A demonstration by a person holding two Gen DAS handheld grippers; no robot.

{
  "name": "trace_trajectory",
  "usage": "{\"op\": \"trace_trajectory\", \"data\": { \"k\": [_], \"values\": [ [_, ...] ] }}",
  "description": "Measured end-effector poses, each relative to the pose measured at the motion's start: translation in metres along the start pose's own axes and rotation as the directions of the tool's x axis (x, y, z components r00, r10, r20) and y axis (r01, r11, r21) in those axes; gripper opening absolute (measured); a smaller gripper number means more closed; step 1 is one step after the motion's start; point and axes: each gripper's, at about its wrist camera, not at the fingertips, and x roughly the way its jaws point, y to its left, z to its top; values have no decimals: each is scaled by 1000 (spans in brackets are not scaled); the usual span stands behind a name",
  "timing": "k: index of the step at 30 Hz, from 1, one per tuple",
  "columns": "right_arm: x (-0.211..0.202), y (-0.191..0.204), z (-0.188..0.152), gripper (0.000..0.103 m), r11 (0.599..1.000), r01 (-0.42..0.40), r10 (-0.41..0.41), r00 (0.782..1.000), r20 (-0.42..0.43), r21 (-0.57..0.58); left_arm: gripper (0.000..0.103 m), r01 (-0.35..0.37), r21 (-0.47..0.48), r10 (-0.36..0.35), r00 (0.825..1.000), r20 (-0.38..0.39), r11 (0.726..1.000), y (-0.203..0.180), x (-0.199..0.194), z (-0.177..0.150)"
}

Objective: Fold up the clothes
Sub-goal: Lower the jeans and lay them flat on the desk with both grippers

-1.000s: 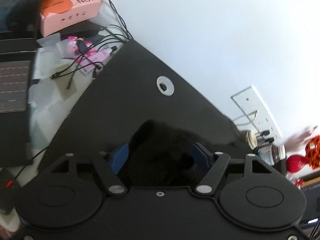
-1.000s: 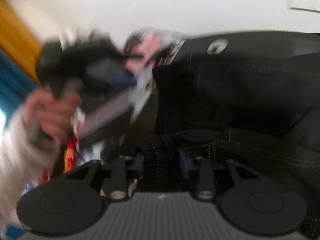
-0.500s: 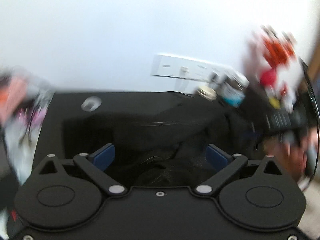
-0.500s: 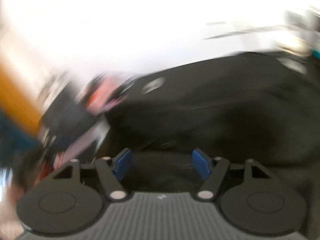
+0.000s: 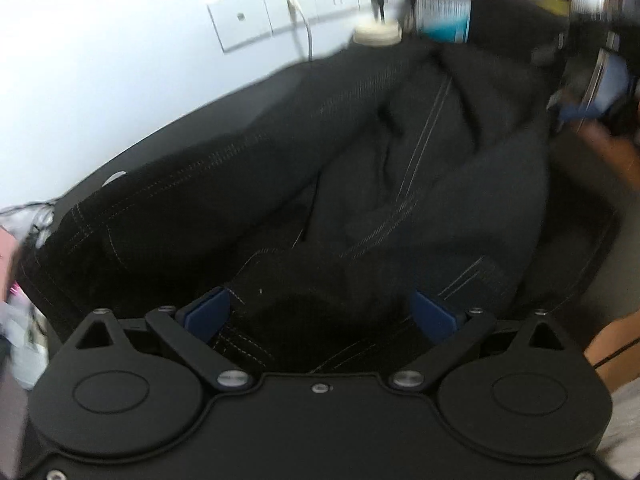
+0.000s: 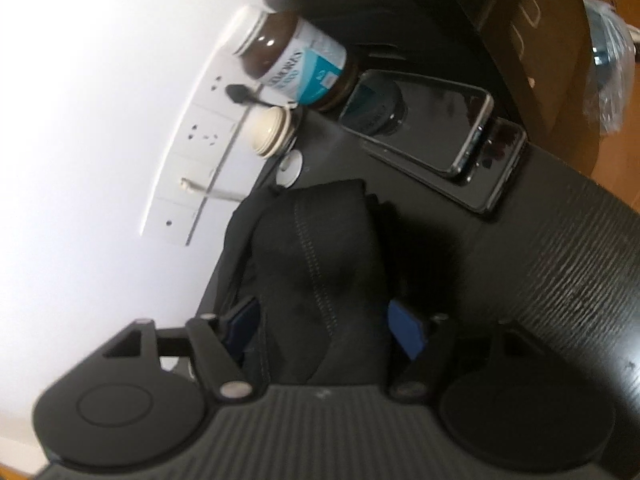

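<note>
Black trousers [image 5: 360, 184] with pale stitched seams lie rumpled across the black table [image 5: 224, 112]. My left gripper [image 5: 320, 316] hangs over their near edge, blue pads wide apart; cloth lies between them, free of both. In the right wrist view a folded end of the trousers [image 6: 320, 248] lies between the blue pads of my right gripper [image 6: 324, 330]. Its jaws are opening and a dark gap shows beside the right pad. The right gripper [image 5: 600, 92] also shows, blurred, at the top right of the left wrist view, above a hand [image 5: 608, 148].
A brown bottle [image 6: 296, 64] with a blue-white label, a cream-lidded jar [image 6: 272, 130] and two stacked phones [image 6: 432, 128] stand at the table's far edge by the wall sockets [image 6: 196, 152]. A cable [image 5: 308, 40] hangs from one socket. Clutter lies at the left edge.
Both grippers have let go of the black cloth and their jaws have widened. Both have swept sideways and rolled, so the views now face the bottle and the sockets.
</note>
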Motion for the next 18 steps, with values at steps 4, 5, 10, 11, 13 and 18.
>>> {"op": "trace_trajectory", "data": {
  "k": [4, 5, 10, 11, 13, 18],
  "values": [
    [14, -13, 15, 73, 999, 7, -7, 1000, 26, 32, 94, -42, 28, 43, 998, -45, 999, -3, 8, -3],
    [20, -13, 19, 73, 999, 26, -26, 999, 31, 21, 79, -47, 30, 48, 997, -67, 998, -3, 9, -4],
    [44, -8, 32, 69, 998, 7, -2, 997, 73, -63, 28, -70, 47, 75, 990, -116, 996, 8, 4, -16],
    [49, -11, 34, 53, 999, -32, 34, 997, 71, -24, 24, -69, 16, 70, 990, -120, 998, 15, 2, -18],
    [56, -18, 37, 17, 991, -120, 116, 991, 62, 61, 24, -66, -46, 60, 990, -128, 997, 29, -1, -22],
    [38, 0, 29, 5, 941, -331, 322, 939, 116, 66, 24, -124, -276, 77, 981, -175, 953, 85, 3, -42]
  ]
}}
